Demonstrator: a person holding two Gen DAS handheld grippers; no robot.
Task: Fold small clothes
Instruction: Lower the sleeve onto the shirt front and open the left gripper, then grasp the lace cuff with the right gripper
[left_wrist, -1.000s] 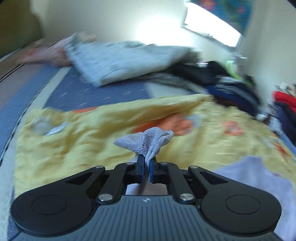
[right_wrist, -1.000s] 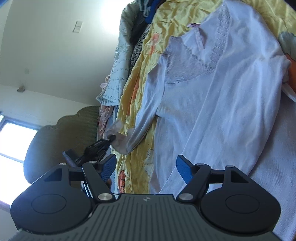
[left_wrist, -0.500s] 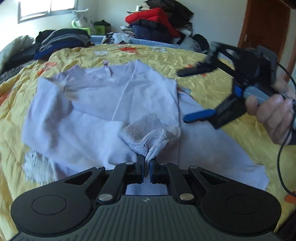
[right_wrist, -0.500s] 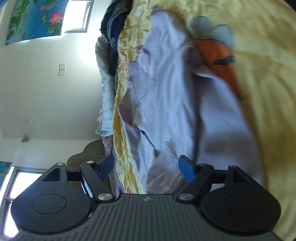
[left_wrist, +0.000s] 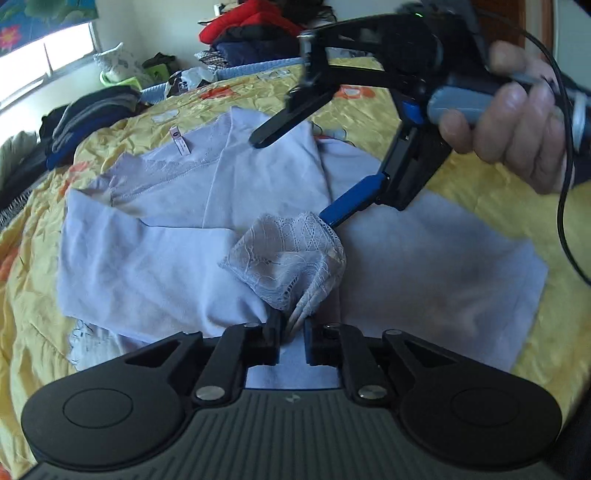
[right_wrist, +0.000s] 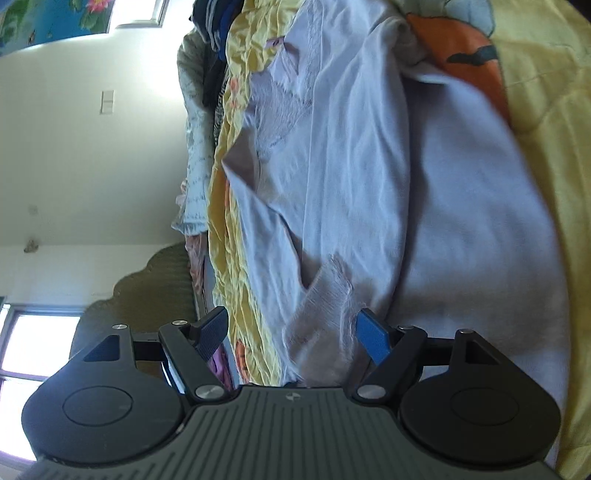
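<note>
A pale lilac long-sleeved top (left_wrist: 229, 192) lies spread on the yellow bedspread (left_wrist: 480, 206); it also fills the right wrist view (right_wrist: 406, 184). My left gripper (left_wrist: 291, 325) is shut on the lace cuff (left_wrist: 291, 254) of one sleeve, which is folded across the body of the top. My right gripper (right_wrist: 291, 332) is open, its jaws wide apart around the same lace cuff (right_wrist: 325, 314). In the left wrist view the right gripper (left_wrist: 295, 170) hovers just behind the cuff, held by a hand, one blue finger (left_wrist: 354, 201) touching the lace.
Piles of dark and red clothes (left_wrist: 255, 33) sit along the far edge of the bed, with a folded dark stack (left_wrist: 85, 118) at left. A window (left_wrist: 44, 59) is at back left. A green headboard (right_wrist: 147, 288) and white wall show in the right wrist view.
My left gripper swung round with the cuff, from facing the bed's far side to lying the sleeve over the top's body. My right gripper came in close around the cuff.
</note>
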